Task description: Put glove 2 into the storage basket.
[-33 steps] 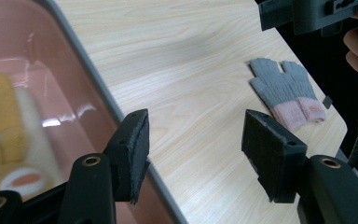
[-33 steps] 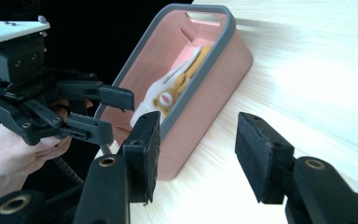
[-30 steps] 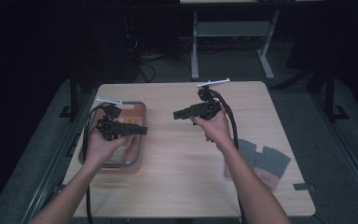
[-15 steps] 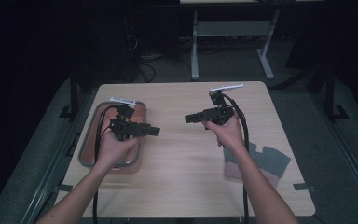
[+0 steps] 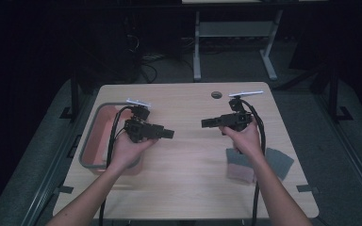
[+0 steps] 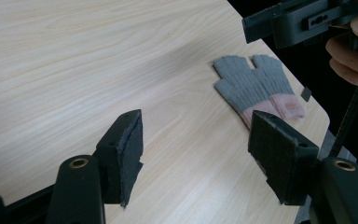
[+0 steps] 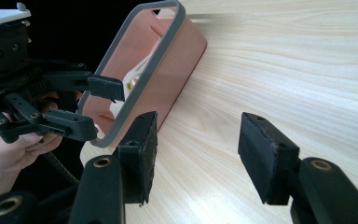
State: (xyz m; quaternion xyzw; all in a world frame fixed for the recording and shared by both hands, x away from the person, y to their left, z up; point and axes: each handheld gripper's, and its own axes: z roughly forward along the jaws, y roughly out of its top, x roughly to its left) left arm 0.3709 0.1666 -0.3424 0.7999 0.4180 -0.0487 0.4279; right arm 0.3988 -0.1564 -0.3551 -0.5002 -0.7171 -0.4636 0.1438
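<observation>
I hold the left hand-held gripper (image 5: 168,134) and the right hand-held gripper (image 5: 206,123) above the desk (image 5: 188,174), tips facing each other — both released, jaws just opening wider, nothing between them. The grey glove (image 6: 256,86) lies flat ahead of my left hand-held gripper, under the right wrist. The pink bin (image 7: 156,70) sits beyond my right hand-held gripper, beside the left.

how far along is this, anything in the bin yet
Nothing looks moved: the grey gloves lie flat at the table's right edge, and what the pink bin holds is unclear. Both the left tongs and right tongs hang open and empty, jaws just widening. Picking and binning remain.
</observation>
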